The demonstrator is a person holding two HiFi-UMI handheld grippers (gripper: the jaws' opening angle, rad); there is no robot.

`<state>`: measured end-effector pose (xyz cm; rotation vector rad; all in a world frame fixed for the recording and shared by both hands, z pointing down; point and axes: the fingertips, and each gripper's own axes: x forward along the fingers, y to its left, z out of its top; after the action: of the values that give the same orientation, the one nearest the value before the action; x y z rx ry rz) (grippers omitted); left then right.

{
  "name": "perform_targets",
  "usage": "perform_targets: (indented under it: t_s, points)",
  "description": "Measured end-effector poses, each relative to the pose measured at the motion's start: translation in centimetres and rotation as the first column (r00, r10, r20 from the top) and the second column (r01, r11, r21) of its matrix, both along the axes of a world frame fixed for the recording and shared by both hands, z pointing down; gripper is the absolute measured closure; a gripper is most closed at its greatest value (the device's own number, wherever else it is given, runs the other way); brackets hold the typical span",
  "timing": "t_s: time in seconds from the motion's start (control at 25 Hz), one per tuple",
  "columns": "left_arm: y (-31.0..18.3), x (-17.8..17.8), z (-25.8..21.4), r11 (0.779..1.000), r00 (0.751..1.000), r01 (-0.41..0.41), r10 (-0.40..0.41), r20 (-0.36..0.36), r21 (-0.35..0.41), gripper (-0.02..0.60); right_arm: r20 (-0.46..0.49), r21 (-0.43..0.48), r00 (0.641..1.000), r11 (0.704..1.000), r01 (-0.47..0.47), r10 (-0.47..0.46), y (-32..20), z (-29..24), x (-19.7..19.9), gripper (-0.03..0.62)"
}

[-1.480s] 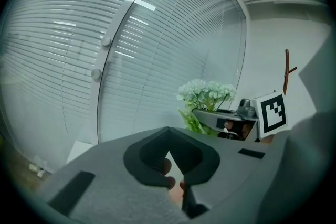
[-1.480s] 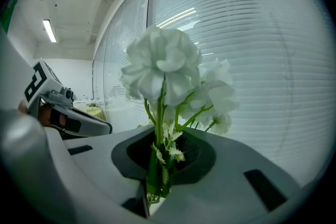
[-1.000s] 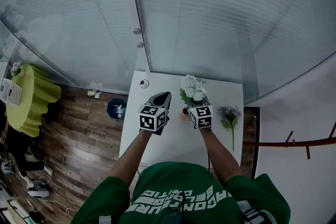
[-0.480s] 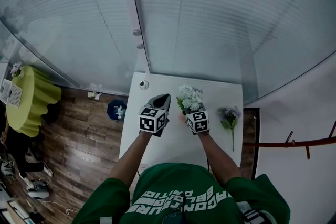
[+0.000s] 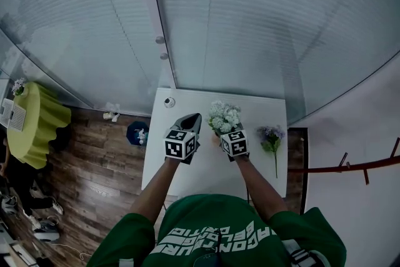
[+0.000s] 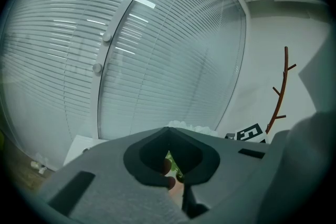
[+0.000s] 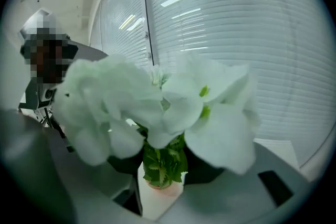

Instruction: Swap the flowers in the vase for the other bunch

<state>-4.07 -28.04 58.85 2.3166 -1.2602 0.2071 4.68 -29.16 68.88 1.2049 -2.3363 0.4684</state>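
On the table [image 5: 206, 175] just ahead, my left gripper [image 5: 197, 117] sits closed and empty. My right gripper [image 5: 224, 132] has just been opening its jaws, now wide around the white flowers [image 5: 224, 117] in the vase [image 7: 160, 189]. The purple bunch [image 5: 272, 134] lies to their right.

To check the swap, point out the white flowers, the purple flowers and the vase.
white flowers [image 5: 224, 117]: head view, on the middle of the blooms.
purple flowers [image 5: 271, 133]: head view, on the blooms above the stem.
vase [image 7: 164, 188]: right gripper view, on its pinkish rim below the leaves.
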Motion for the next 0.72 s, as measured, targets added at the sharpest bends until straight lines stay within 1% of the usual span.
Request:
perform_targets:
  t_s: [0.24, 0.52, 0.72]
  points:
    - [0.8, 0.6, -0.3, 1.000, 1.000, -0.012, 0.012, 0.006, 0.006, 0.577, 0.019, -0.035, 1.000, 0.999, -0.006, 0.007, 1.2, -0.4, 1.0, 0.368]
    - [1.9, 1.4, -0.4, 1.000, 1.000, -0.024, 0.024, 0.006, 0.009, 0.577, 0.020, -0.067, 1.000, 0.998, -0.015, 0.017, 3.0, -0.4, 2.4, 0.362]
    - [2.5, 2.1, -0.8, 0.999, 0.999, -0.035, 0.035, 0.003, 0.015, 0.577, 0.019, -0.066, 0.999, 0.997, -0.043, 0.044, 4.2, -0.9, 3.8, 0.362]
